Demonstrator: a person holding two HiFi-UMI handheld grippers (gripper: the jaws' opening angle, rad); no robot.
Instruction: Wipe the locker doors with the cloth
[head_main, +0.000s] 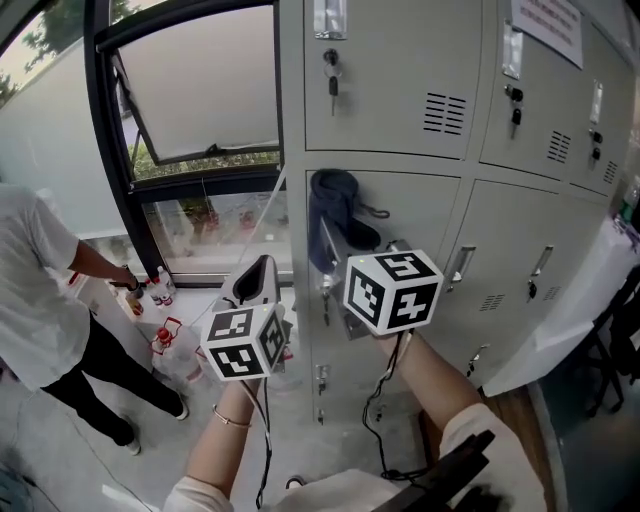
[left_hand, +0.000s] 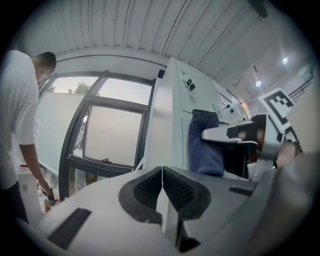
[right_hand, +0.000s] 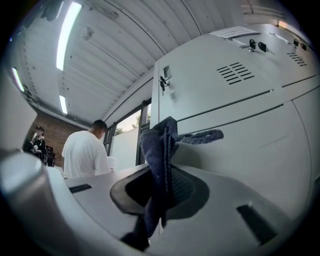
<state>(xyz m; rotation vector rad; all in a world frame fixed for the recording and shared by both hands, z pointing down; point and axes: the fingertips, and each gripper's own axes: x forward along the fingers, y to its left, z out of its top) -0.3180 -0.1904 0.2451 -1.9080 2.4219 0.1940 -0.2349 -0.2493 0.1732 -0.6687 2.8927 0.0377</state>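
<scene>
A dark blue cloth (head_main: 333, 215) is pressed against the upper left corner of a grey locker door (head_main: 400, 250) in the middle row. My right gripper (head_main: 350, 235) is shut on the cloth (right_hand: 159, 165), which sticks up between its jaws and hangs down in front. My left gripper (head_main: 258, 285) floats to the left of the lockers, below the window, shut with nothing in it (left_hand: 161, 187). From the left gripper view the cloth (left_hand: 205, 140) and the right gripper show against the locker side.
The locker bank (head_main: 470, 90) has keys in the upper doors (head_main: 332, 75). A tilted window (head_main: 200, 90) is at the left. A person in a white shirt (head_main: 35, 290) bends over bottles (head_main: 165, 335) on the floor. A white sheet (head_main: 560, 310) hangs at right.
</scene>
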